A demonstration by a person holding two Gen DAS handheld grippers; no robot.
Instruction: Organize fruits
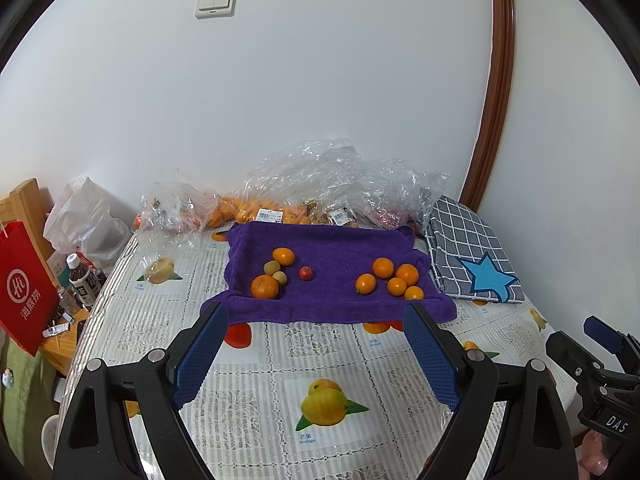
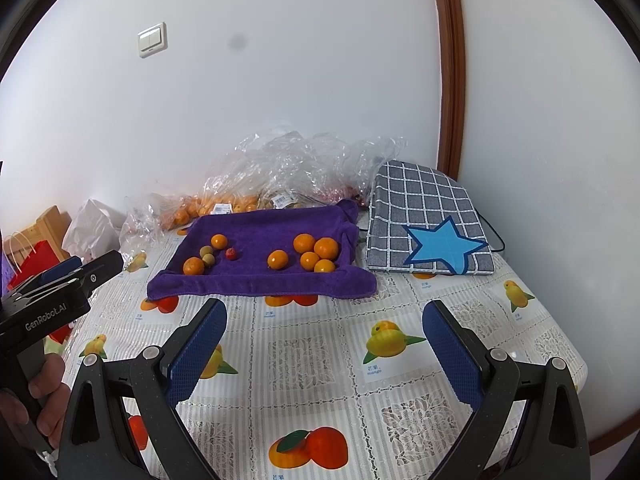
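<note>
A purple towel is spread on the bench, which is covered by a lace-patterned cloth printed with fruit pictures. On the towel two groups of fruit are seen. On its left side an orange, a smaller orange, two pale round fruits and one small red fruit are gathered. On its right side five oranges are clustered close together, some touching. Behind the towel, against the wall, crumpled clear plastic bags are piled, with more oranges visible inside. Just beside the towel's right edge a grey checked cushion with a blue star is laid.

The left claw is held spread wide above the bench, near the towel's front edge, with nothing between its blue pads. The right claw is likewise held spread and empty over the bench, short of the towel. In the right wrist view, the left tool is seen gripped by a hand.
</note>
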